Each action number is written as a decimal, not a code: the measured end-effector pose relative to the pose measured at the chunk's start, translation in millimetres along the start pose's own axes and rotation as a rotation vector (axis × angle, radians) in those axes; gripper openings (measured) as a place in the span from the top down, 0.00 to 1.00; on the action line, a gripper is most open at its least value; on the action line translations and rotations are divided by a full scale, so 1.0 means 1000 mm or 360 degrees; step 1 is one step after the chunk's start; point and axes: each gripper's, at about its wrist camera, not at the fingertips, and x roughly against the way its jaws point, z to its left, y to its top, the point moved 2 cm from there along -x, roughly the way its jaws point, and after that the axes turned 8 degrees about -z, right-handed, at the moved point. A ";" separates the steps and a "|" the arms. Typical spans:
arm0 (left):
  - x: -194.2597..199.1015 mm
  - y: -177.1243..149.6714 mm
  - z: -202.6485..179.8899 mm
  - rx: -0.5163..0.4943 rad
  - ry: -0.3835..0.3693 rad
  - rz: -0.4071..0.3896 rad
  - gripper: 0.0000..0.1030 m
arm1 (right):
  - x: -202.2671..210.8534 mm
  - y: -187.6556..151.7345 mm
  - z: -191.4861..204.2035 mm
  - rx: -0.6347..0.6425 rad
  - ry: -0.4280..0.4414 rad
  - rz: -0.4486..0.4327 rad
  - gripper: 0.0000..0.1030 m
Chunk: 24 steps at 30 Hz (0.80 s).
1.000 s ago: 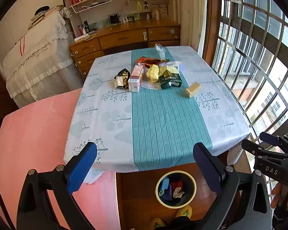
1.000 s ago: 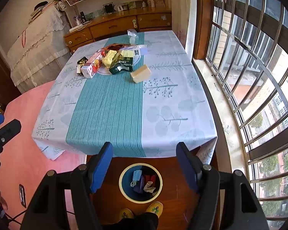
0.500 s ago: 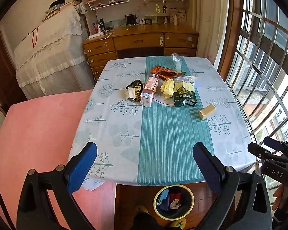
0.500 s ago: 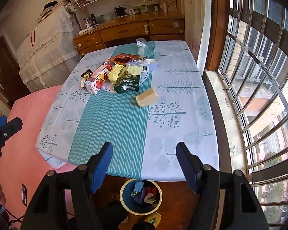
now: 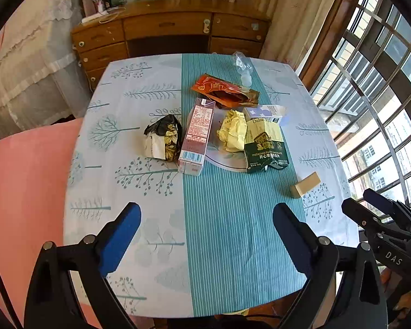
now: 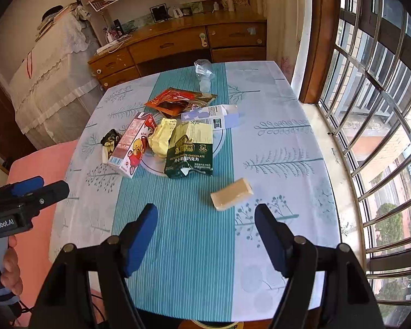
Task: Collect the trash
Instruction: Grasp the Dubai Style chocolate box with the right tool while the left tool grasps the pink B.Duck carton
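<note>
Trash lies in a pile at the middle of the table: a pink drink carton (image 5: 196, 134) (image 6: 133, 144), a black and gold wrapper (image 5: 163, 138), a crumpled yellow wrapper (image 5: 233, 130) (image 6: 161, 137), a green chocolate pack (image 5: 265, 148) (image 6: 191, 150), a red foil bag (image 5: 224, 91) (image 6: 178, 100), a white and blue box (image 6: 211, 115) and a clear plastic piece (image 5: 242, 67) (image 6: 204, 74). A small tan box (image 5: 305, 185) (image 6: 231, 194) lies apart, nearer me. My left gripper (image 5: 205, 219) and right gripper (image 6: 207, 219) are both open and empty above the table's near edge.
The table (image 5: 233, 246) has a teal striped runner and a tree-print cloth. A pink surface (image 5: 22, 178) lies to the left. A wooden desk (image 5: 167, 30) stands behind, barred windows (image 6: 370, 109) to the right. A bin rim (image 6: 219, 325) peeks out below the table edge.
Both grippers have moved forward and up toward the table. The trash pile now looks closer and the bin under the table has almost left view. Both stay open.
</note>
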 end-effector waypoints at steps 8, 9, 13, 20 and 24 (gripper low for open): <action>-0.095 0.045 0.027 0.0012 -0.0155 0.0260 0.21 | -0.080 0.037 0.028 -0.0016 -0.0036 0.0122 0.19; -0.105 0.047 0.029 0.0005 -0.0166 0.0287 0.22 | -0.090 0.039 0.030 -0.0020 -0.0039 0.0135 0.18; -0.137 0.056 0.027 -0.0049 -0.0200 0.0383 0.29 | -0.128 0.041 0.030 -0.0025 -0.0090 0.0227 0.16; -0.167 0.061 0.020 -0.0099 -0.0233 0.0469 0.31 | -0.161 0.040 0.026 -0.0038 -0.0135 0.0316 0.16; -0.181 0.063 0.018 -0.0119 -0.0231 0.0492 0.31 | -0.174 0.040 0.025 -0.0060 -0.0135 0.0360 0.16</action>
